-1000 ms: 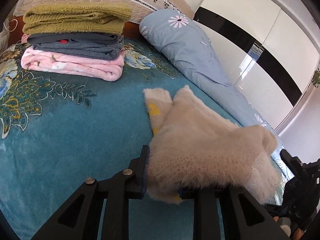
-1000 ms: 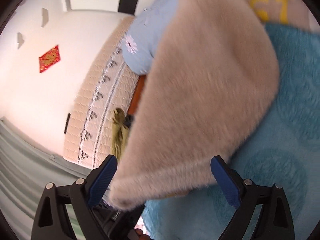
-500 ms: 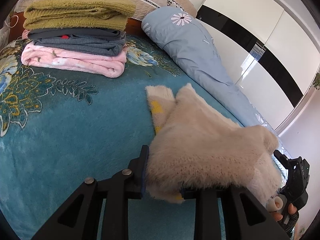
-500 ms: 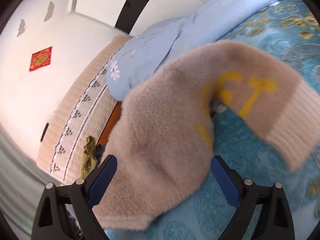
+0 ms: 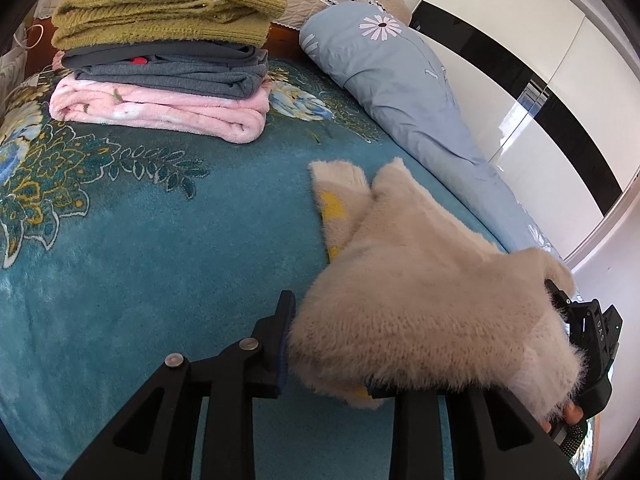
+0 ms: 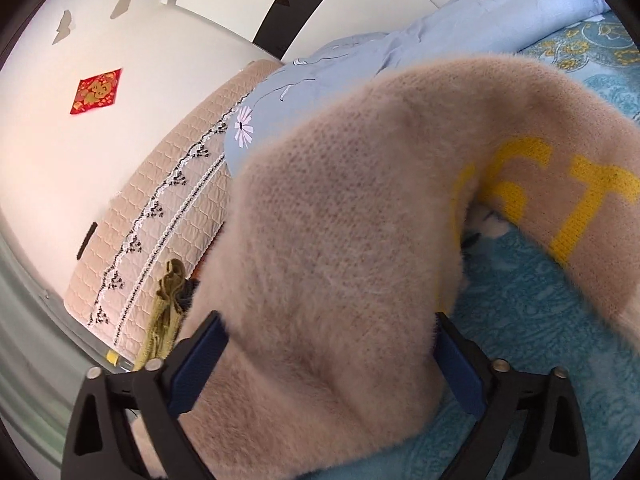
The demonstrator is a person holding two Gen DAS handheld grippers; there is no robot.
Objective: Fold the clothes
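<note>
A fluffy beige sweater (image 5: pixel 416 292) with yellow letters lies bunched on the teal bedspread (image 5: pixel 140 240). My left gripper (image 5: pixel 332 364) has the sweater's near edge between its fingers, which stand fairly wide apart. My right gripper (image 6: pixel 324 364) is open with the sweater (image 6: pixel 340 240) draped between its blue pads. The right gripper also shows at the sweater's far right corner in the left wrist view (image 5: pixel 588 344). The yellow letters (image 6: pixel 560 200) show on a part hanging to the right.
A stack of folded clothes, olive (image 5: pixel 164 16), grey (image 5: pixel 172 68) and pink (image 5: pixel 160 108), sits at the back left. A long light-blue pillow (image 5: pixel 404 84) runs along the right. A quilted headboard (image 6: pixel 168 216) and white wardrobe doors (image 5: pixel 540 60) stand behind.
The right gripper has swung round and now sits lower, with the sweater filling the space between its pads. The left gripper has edged forward, still at the sweater's near edge.
</note>
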